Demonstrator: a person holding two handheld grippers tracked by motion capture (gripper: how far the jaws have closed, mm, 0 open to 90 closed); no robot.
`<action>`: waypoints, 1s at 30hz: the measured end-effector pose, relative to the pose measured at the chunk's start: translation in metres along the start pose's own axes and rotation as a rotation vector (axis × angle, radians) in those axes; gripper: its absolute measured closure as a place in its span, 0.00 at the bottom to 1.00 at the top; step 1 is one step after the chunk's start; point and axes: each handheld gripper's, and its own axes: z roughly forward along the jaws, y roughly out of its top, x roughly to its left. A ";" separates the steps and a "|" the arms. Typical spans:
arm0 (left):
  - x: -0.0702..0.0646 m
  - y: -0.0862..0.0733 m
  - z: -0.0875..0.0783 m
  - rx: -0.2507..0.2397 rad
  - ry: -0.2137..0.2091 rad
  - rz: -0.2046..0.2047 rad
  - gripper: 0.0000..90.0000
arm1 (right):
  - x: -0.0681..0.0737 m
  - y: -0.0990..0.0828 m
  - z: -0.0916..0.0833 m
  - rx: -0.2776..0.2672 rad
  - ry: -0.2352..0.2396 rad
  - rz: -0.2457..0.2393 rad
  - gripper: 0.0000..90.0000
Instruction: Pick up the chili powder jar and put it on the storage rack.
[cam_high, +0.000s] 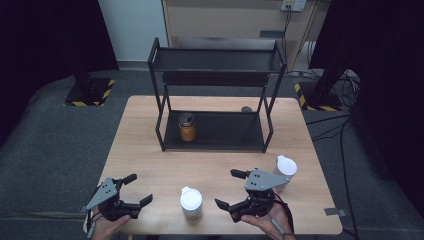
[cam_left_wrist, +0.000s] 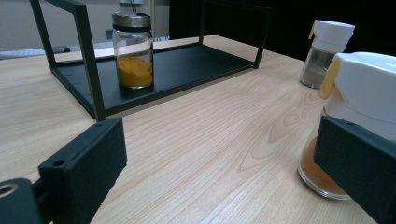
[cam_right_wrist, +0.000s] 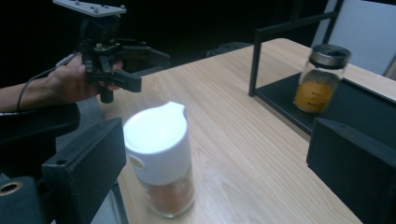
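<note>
The white-capped spice jar (cam_high: 191, 203) near the table's front edge, between both open grippers, looks rigid, smooth glass, likely slippery, best held around its body.

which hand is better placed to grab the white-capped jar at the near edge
Right, narrowly. The right tongs stand open facing the white-capped jar, which sits between their jaws in the right gripper view. The left tongs have it off at one jaw.

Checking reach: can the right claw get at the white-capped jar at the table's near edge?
Probably yes: the right claw is open, the white-capped jar stands just beside it, bare table lies between.
</note>
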 end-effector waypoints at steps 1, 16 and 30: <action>0.000 0.000 0.000 0.000 0.001 0.000 0.02 | 0.001 0.001 0.003 0.000 0.008 -0.002 0.06; 0.000 0.000 0.000 -0.001 0.001 0.000 0.01 | 0.014 0.011 0.046 0.061 0.068 -0.017 0.06; 0.000 0.000 0.001 0.002 -0.003 0.004 0.01 | 0.022 0.004 0.076 0.105 0.079 -0.004 0.09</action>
